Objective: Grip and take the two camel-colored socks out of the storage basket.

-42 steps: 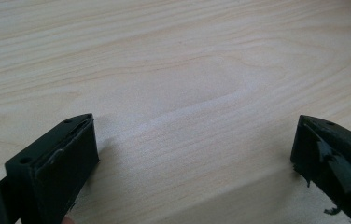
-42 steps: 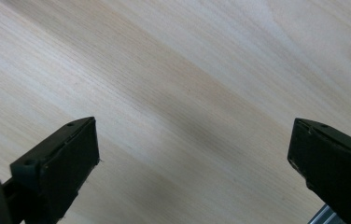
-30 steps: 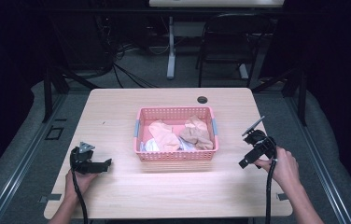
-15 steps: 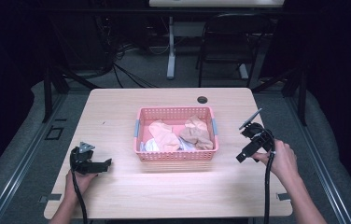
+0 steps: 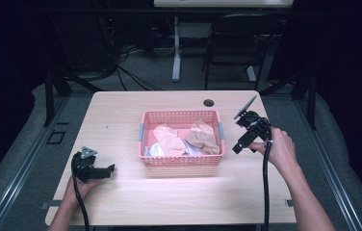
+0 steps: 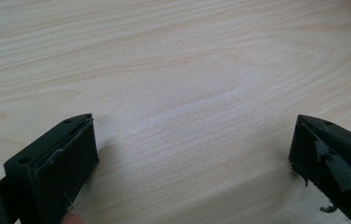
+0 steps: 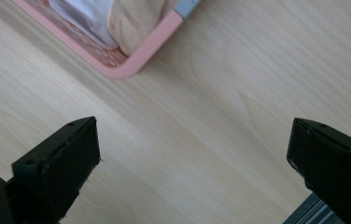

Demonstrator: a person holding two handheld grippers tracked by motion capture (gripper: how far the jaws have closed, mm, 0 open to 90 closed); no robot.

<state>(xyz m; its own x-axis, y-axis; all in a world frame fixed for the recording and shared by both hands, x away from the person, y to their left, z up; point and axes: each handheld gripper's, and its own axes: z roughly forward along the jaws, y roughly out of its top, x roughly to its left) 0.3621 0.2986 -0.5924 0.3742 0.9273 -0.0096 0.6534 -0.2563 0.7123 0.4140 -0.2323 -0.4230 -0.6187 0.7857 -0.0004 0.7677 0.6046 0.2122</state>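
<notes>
A pink plastic basket (image 5: 180,160) stands in the middle of the wooden table, holding crumpled peach, tan and white cloths (image 5: 169,139). My left gripper (image 5: 107,169) rests low on the table at the front left, open, its jaws wide apart over bare wood (image 6: 187,116). My right gripper (image 5: 237,147) hovers just right of the basket, open with nothing between its jaws. In the right gripper view the basket's rounded corner (image 7: 131,65) lies ahead at the upper left, with tan cloth (image 7: 136,18) inside it.
A dark round hole (image 5: 209,102) sits near the table's far edge. The table's right edge (image 7: 313,205) is close under my right gripper. A chair (image 5: 232,43) and a desk leg (image 5: 176,48) stand beyond the table.
My right gripper has moved left and slightly away, closer to the basket's right side. The left gripper has stayed still.
</notes>
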